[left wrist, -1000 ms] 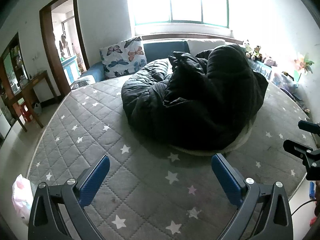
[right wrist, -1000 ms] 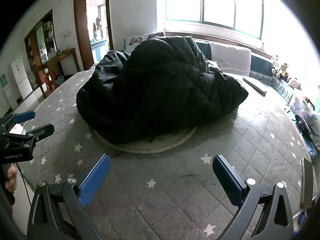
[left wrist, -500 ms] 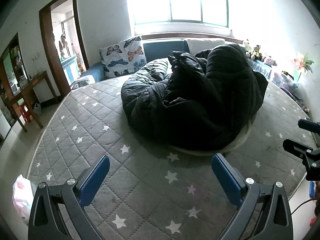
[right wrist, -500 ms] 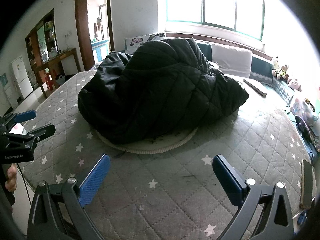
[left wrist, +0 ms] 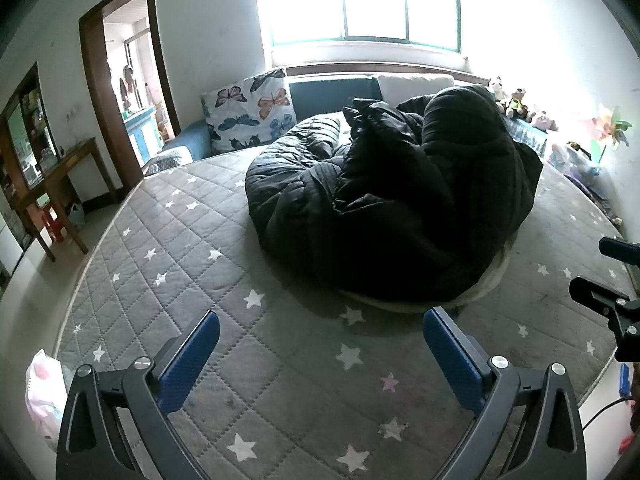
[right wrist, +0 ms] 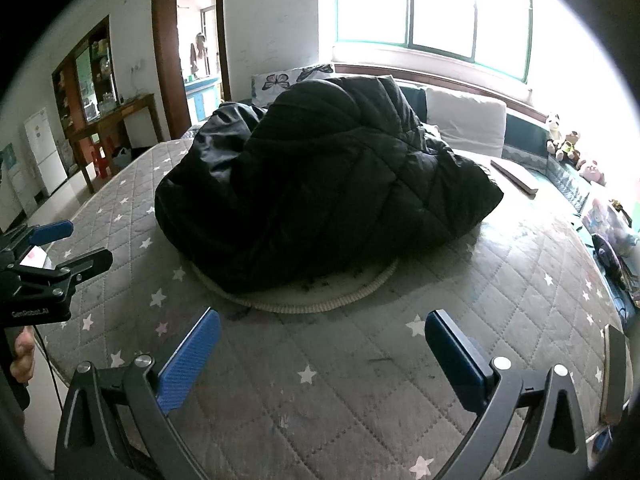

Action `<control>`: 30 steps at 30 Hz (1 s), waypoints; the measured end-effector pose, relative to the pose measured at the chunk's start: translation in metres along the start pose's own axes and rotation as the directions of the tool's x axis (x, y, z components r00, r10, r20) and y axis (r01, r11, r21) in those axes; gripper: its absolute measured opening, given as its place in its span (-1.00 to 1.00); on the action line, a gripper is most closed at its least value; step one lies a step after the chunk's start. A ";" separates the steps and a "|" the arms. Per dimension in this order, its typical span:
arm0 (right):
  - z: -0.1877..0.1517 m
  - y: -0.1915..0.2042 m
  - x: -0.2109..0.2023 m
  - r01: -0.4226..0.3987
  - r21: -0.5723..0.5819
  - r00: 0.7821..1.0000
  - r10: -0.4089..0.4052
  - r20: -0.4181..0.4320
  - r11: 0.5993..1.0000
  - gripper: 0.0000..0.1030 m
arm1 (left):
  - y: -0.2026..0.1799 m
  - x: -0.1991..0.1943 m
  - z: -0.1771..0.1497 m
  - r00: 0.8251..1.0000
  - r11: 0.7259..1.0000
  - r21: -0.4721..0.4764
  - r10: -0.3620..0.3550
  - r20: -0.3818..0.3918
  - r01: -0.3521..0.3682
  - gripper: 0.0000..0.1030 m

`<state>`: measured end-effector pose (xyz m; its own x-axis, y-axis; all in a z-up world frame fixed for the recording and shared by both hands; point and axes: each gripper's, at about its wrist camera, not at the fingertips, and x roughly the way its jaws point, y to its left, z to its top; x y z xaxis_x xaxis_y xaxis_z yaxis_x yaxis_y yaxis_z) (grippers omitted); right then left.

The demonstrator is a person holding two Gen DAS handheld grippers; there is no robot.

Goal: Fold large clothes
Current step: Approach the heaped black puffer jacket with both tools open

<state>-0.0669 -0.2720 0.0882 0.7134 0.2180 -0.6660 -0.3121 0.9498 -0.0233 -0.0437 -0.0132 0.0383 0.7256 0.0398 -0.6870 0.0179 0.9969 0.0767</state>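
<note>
A large black quilted coat (left wrist: 396, 196) lies crumpled in a high heap on a round pale mat (left wrist: 490, 280) in the middle of a grey star-patterned mattress (left wrist: 168, 240). It also shows in the right wrist view (right wrist: 320, 184), with the mat (right wrist: 320, 300) under it. My left gripper (left wrist: 320, 356) is open and empty, above the mattress short of the coat. My right gripper (right wrist: 320, 354) is open and empty, likewise short of the coat. The right gripper shows at the right edge of the left wrist view (left wrist: 608, 276), and the left gripper at the left edge of the right wrist view (right wrist: 60, 248).
A butterfly pillow (left wrist: 252, 116), a blue cushion (left wrist: 332, 94) and a white pillow (right wrist: 464, 122) line the headboard under the window. Plush toys (right wrist: 568, 148) sit at the right. A wooden desk (left wrist: 56, 184) and doorway (left wrist: 128, 92) are at the left. A plastic bag (left wrist: 44, 396) lies on the floor.
Both grippers have barely drifted; the coat looks slightly closer in the right wrist view. Nothing was taken hold of or let go.
</note>
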 end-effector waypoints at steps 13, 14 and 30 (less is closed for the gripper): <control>0.002 -0.001 0.007 -0.013 0.003 1.000 0.013 -0.009 1.000 1.00 | 0.002 0.011 0.005 1.000 1.000 0.003 0.015 -0.018 -0.015 1.00; 0.002 -0.001 0.008 -0.014 0.002 1.000 0.014 -0.009 1.000 1.00 | 0.002 0.012 0.006 1.000 1.000 0.004 0.016 -0.018 -0.016 1.00; 0.037 -0.019 0.020 -0.030 0.005 1.000 0.030 -0.003 1.000 1.00 | 0.027 0.023 0.053 0.999 0.999 0.036 -0.031 0.006 0.031 1.00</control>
<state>-0.0236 -0.2776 0.1034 0.7017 0.2455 -0.6688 -0.3302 0.9439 0.0000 0.0098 0.0106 0.0629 0.7291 0.0083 -0.6844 0.0652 0.9945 0.0816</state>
